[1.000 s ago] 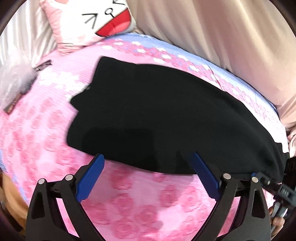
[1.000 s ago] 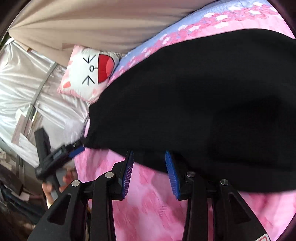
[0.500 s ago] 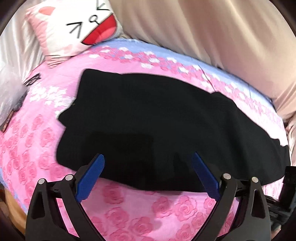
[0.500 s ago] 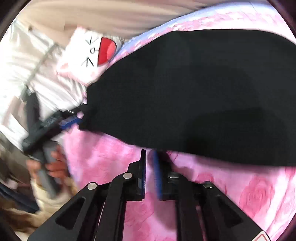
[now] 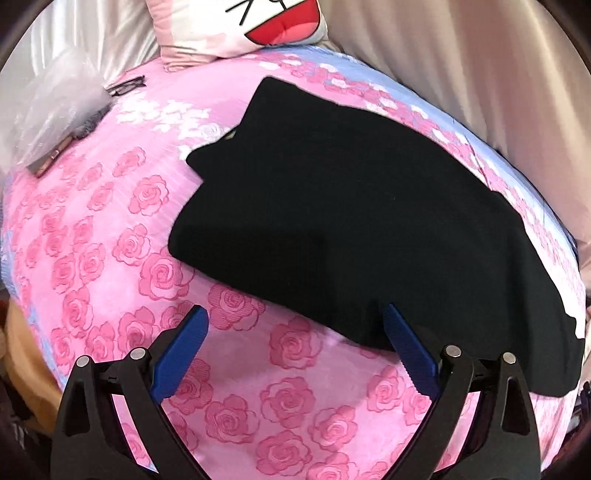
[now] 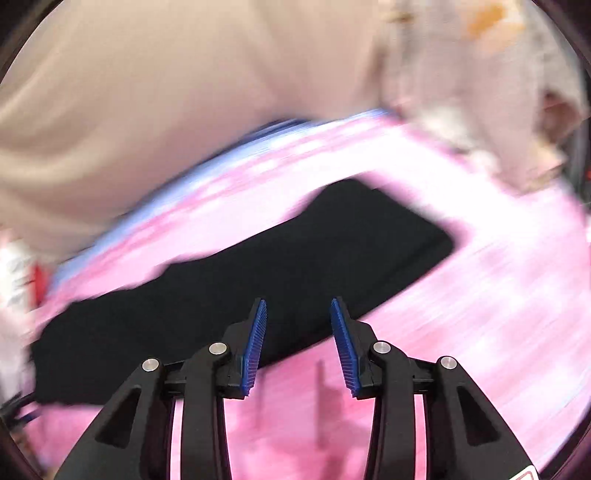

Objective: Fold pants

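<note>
Black pants (image 5: 351, 221) lie flat and long on the pink rose-patterned bed (image 5: 110, 221), reaching from the upper middle to the right edge. My left gripper (image 5: 295, 325) is wide open and empty, hovering above the pants' near edge. In the blurred right wrist view the pants (image 6: 258, 277) stretch from lower left to the right middle. My right gripper (image 6: 298, 310) is open and empty just above their near edge.
A cartoon-face pillow (image 5: 240, 26) lies at the head of the bed. A clear plastic bag (image 5: 55, 99) and eyeglasses (image 5: 127, 85) lie at the upper left. Beige curtain (image 5: 480, 74) hangs behind the bed, also in the right wrist view (image 6: 147, 92).
My right gripper was nearly shut at the pants' edge and has opened, and it swung right fast. My left gripper stayed open and shifted slightly over the pants' near edge.
</note>
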